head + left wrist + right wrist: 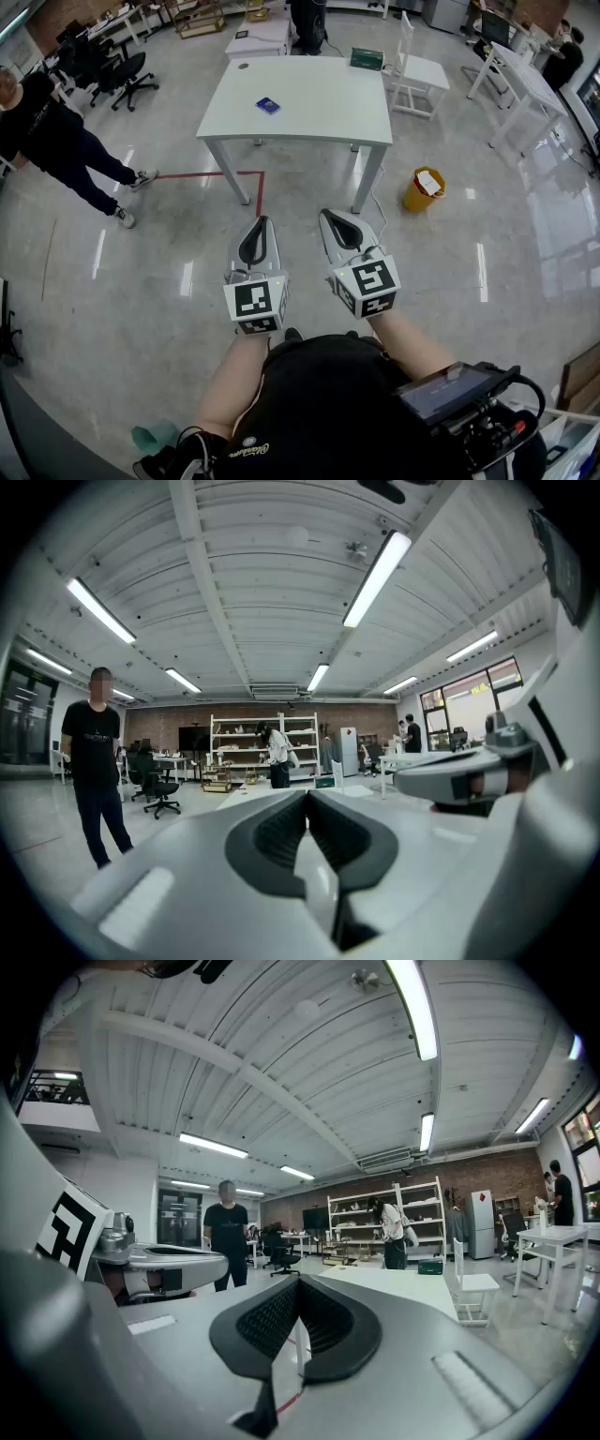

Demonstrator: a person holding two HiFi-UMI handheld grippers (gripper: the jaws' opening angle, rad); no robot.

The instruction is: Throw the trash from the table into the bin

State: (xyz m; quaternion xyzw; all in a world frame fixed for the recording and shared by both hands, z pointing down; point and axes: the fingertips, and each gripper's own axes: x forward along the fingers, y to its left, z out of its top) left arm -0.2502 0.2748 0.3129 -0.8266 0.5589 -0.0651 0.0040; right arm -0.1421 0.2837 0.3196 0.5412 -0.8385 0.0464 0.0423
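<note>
My left gripper [262,221] and right gripper [326,216] are both clenched on nothing, jaws pressed together. I hold them side by side over the glossy floor [169,272], well short of the table. The trash, 1 small blue packet [268,105], lies flat on the white table [319,122], left of its middle and well apart from both grippers. A dark green box [367,58] sits at the table's far right corner. The yellow bin [419,195] stands on the floor near the table's near right leg, with white paper [429,181] in it. Red tape [220,174] marks the floor by the left legs. A person in black [42,127] stands at the left.
</note>
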